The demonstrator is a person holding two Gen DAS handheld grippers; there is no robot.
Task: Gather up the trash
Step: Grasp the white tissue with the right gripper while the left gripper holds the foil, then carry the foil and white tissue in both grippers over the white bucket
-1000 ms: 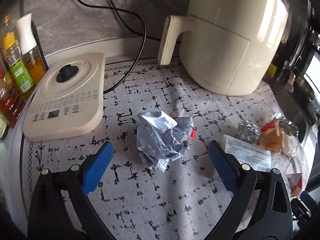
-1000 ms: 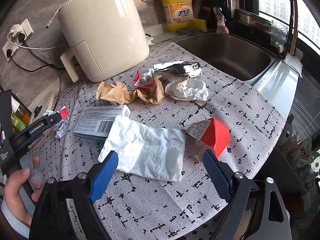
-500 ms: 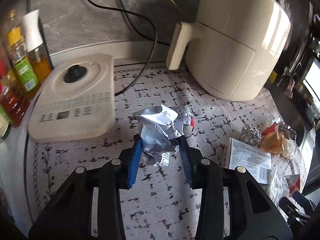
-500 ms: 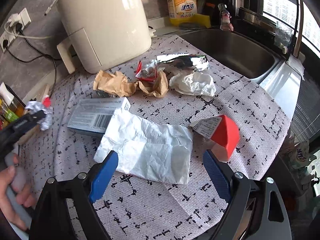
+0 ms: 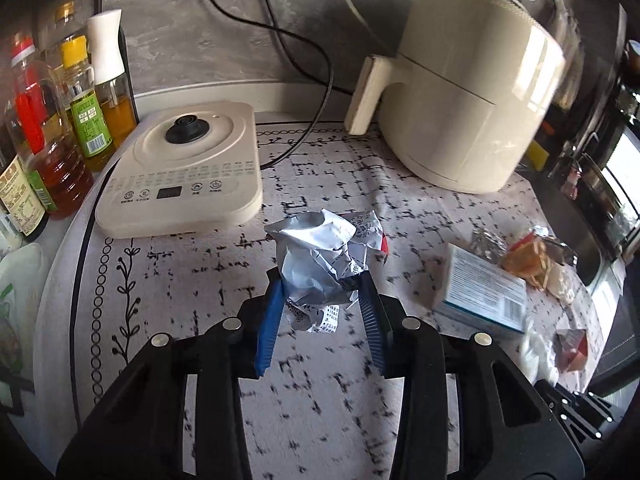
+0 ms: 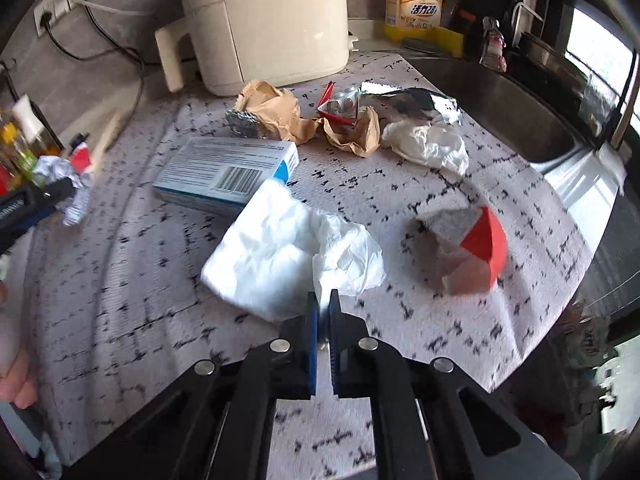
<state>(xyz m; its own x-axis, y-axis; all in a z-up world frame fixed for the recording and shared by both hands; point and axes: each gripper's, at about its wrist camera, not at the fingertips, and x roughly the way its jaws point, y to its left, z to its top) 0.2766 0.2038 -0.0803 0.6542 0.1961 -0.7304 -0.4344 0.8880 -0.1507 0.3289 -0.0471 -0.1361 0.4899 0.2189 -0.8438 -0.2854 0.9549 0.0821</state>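
Gripping now: our left tongs (image 5: pixel 320 300) are clenched on the crumpled silver wrapper (image 5: pixel 326 258), blue pads pressed to both its sides.
Left load: the wrapper sticks up past the fingertips, a red scrap at its right edge; from the right wrist view we see it (image 6: pixel 64 178) off the table at the far left.
Right tongs: our right tongs (image 6: pixel 323 312) are clenched, pads nearly together, on the near edge of the white tissue (image 6: pixel 288 256).
Tissue: it lies bunched on the table, its far corner touching the blue-and-white box (image 6: pixel 228 170).
Beside the tissue: we see a red-and-grey carton piece (image 6: pixel 470 252) to its right, apart from it.
Farther trash: brown paper (image 6: pixel 276 114), a foil lump (image 6: pixel 244 122), a red wrapper (image 6: pixel 338 108), a white wad (image 6: pixel 430 148) and a silver strip (image 6: pixel 420 100) sit in a loose row near the appliance.
Table: patterned mat (image 6: pixel 132 280) covers it.
Background: cream air fryer (image 5: pixel 468 108), flat cream cooker (image 5: pixel 188 172), oil bottles (image 5: pixel 48 136) at left, sink (image 6: pixel 504 108) and yellow detergent jug (image 6: pixel 414 4) at right.
Hand: part of our left hand (image 6: pixel 16 376) shows at the picture's left edge.
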